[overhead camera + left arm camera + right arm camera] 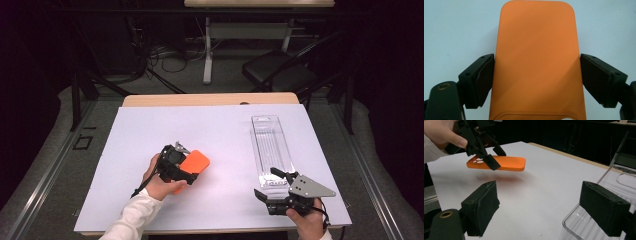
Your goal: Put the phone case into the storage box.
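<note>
Orange phone case point(536, 62), clamped across its long edges by the left gripper point(186, 172) and held above the white bench point(220, 135), looks light, flexible and smooth-sided, so that mid-length hold suits it; right gripper point(272, 187) stands apart, empty.

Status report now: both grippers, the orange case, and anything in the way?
Left gripper shut on orange phone case, held above the white sheet. Right gripper open at clear plastic tray. Nothing between case and tray.
</note>
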